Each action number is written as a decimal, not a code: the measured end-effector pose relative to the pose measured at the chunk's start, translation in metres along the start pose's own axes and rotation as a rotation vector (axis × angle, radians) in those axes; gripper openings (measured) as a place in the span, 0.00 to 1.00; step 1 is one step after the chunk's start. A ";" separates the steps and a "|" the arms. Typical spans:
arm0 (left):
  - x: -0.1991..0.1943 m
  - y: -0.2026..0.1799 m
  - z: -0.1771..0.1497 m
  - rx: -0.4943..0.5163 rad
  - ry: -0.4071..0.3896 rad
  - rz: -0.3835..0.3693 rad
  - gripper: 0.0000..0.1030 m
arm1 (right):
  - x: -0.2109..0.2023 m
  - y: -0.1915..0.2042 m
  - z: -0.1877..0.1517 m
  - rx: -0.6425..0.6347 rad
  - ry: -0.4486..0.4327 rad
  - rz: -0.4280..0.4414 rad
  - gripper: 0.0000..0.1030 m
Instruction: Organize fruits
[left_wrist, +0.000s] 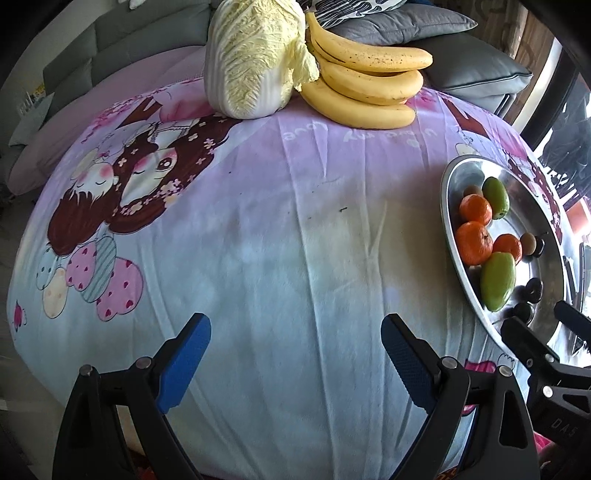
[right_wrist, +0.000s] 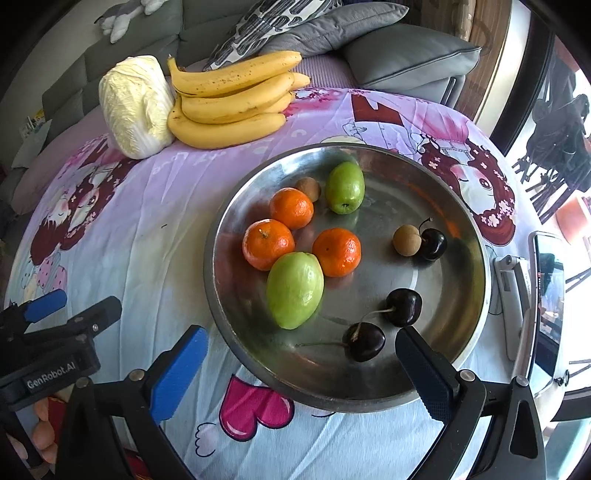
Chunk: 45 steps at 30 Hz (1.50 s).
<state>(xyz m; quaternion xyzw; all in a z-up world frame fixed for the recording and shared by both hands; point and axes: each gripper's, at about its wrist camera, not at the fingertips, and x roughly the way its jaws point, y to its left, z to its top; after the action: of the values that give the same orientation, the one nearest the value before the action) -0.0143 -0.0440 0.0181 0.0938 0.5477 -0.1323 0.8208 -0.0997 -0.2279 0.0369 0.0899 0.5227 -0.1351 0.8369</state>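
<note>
Right wrist view: a steel tray on a cartoon-print tablecloth holds three tangerines, two green fruits, three dark cherries and two small brown fruits. Both tongs, the right gripper and left gripper, stand wide apart, gripping nothing. One bunch of bananas lies beside a cabbage, off the tray.

Probably a home living room, grey sofa with cushions, cartoon-print tablecloth, fruit tray
</note>
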 end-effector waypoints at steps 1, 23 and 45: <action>-0.001 0.001 -0.001 -0.004 -0.001 0.007 0.91 | 0.000 0.000 0.000 0.000 -0.001 -0.001 1.00; -0.004 0.004 -0.013 -0.014 0.024 0.066 0.91 | 0.002 -0.001 -0.007 0.014 0.013 0.019 1.00; -0.005 0.005 -0.013 -0.019 0.019 0.090 0.91 | 0.005 -0.001 -0.007 0.018 0.029 0.020 1.00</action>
<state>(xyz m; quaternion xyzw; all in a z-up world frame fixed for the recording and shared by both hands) -0.0256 -0.0351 0.0177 0.1118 0.5518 -0.0891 0.8217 -0.1044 -0.2272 0.0296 0.1048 0.5328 -0.1299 0.8296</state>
